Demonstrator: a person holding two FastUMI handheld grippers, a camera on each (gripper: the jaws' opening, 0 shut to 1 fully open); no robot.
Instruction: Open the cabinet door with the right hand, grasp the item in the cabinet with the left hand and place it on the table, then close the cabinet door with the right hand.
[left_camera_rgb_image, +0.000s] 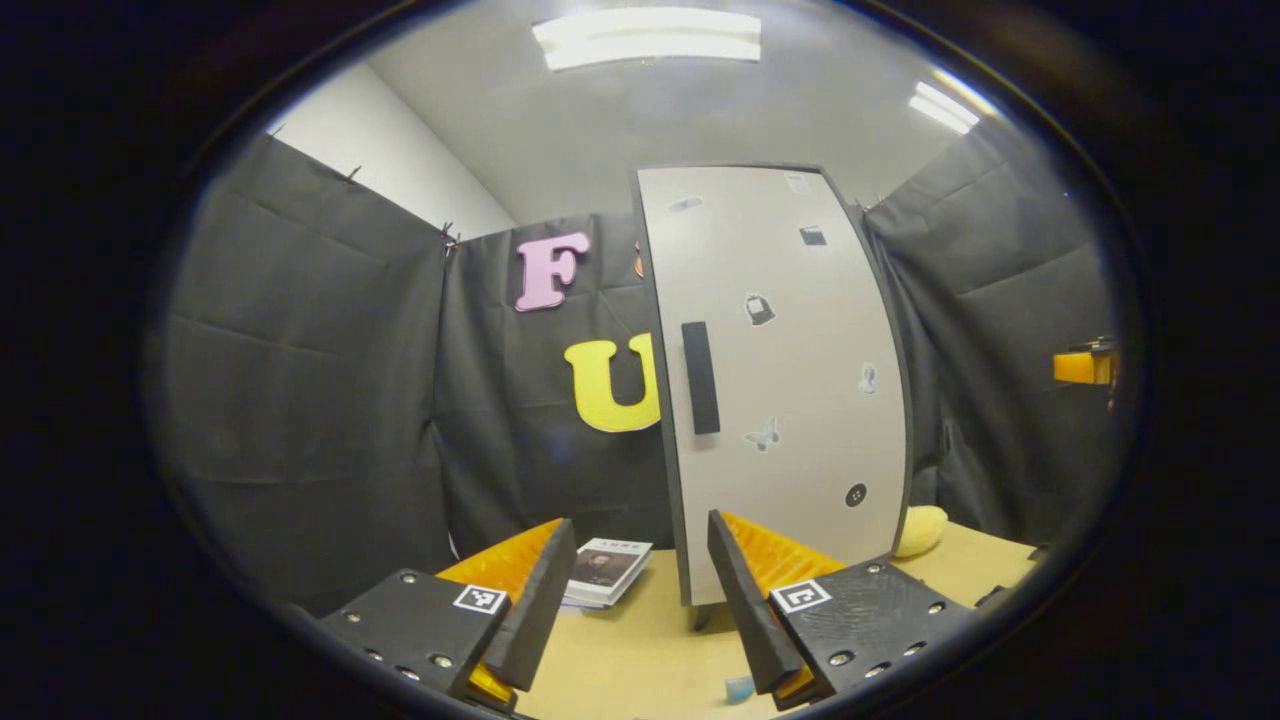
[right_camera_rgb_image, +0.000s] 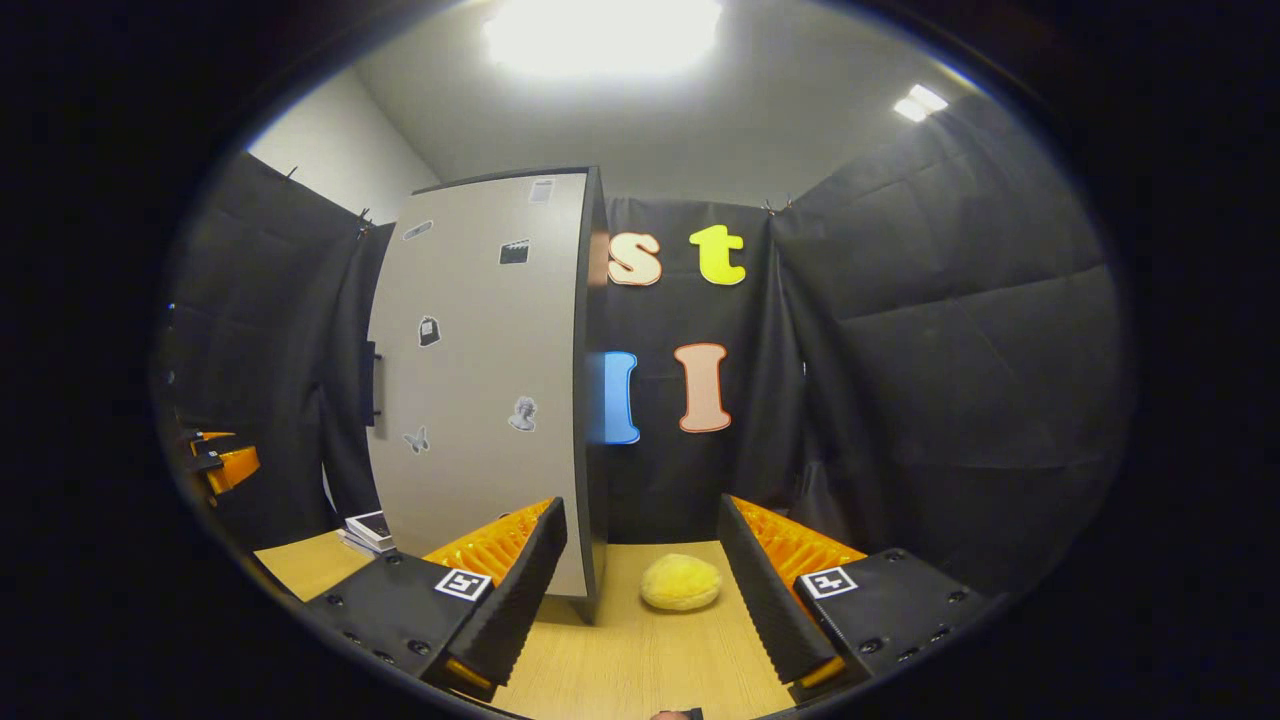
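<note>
Black cloth walls the booth on all sides, w/ a grey ceiling and bright light panels overhead. Cabinet (left_camera_rgb_image: 775, 380) stands upright on the pale wood surface (left_camera_rgb_image: 640, 660), its pale door (right_camera_rgb_image: 480, 380) closed, stickers scattered over it. Door's dark handle (left_camera_rgb_image: 700, 377) is a vertical bar near the door's left edge in the left gripper view, long axis up-down; in the right gripper view it shows edge-on at the door's far left side. Item inside can't be seen, door is shut. Left claw (left_camera_rgb_image: 630, 590) held apart, nothing between fingers, aimed roughly at the handle edge. Right claw (right_camera_rgb_image: 640, 590) also apart and empty, pointed past the cabinet's right side. Judging by this, right claw needs to swing left across the door to reach the handle. Yellow soft lump (right_camera_rgb_image: 681, 582) sits on the surface just beside the cabinet's right side; small stack of books (left_camera_rgb_image: 607, 572) lies left of it.
</note>
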